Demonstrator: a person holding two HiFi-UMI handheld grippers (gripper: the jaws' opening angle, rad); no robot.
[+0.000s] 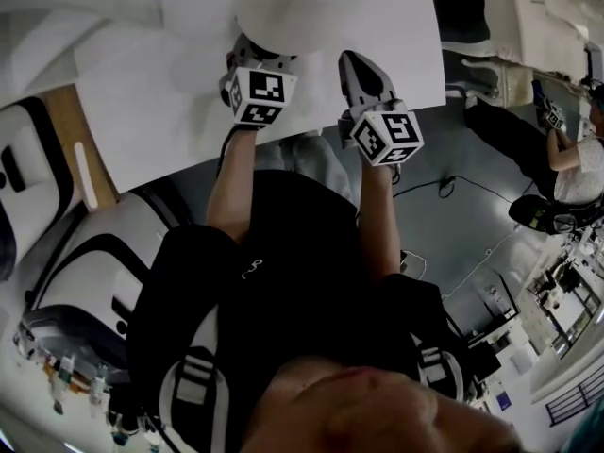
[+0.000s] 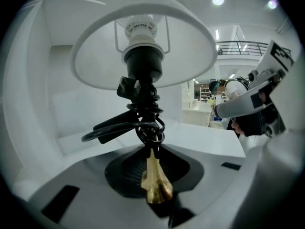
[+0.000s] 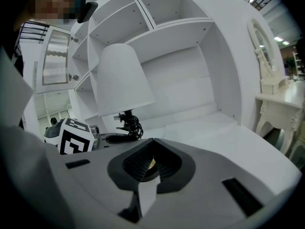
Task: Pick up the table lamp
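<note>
The table lamp has a white shade (image 2: 143, 37), a black socket (image 2: 142, 63), a coiled black cord (image 2: 148, 125) and a brass stem (image 2: 155, 180). My left gripper (image 2: 151, 150) is shut on that brass stem, right under the cord. In the head view the shade (image 1: 293, 8) sits at the top edge and hides the tips of the left gripper (image 1: 257, 74). My right gripper (image 1: 359, 64) is to the right of the lamp, apart from it. Its jaws meet, with nothing held (image 3: 152, 141). In the right gripper view the lamp (image 3: 121, 82) stands upright at the left.
The white table (image 1: 170, 111) runs under both grippers, its front edge near my body. White open shelving (image 3: 157, 18) rises behind it. A white dressing table with a mirror (image 3: 274, 97) stands at the right. A seated person (image 1: 576, 163) and a floor cable (image 1: 444, 189) are off right.
</note>
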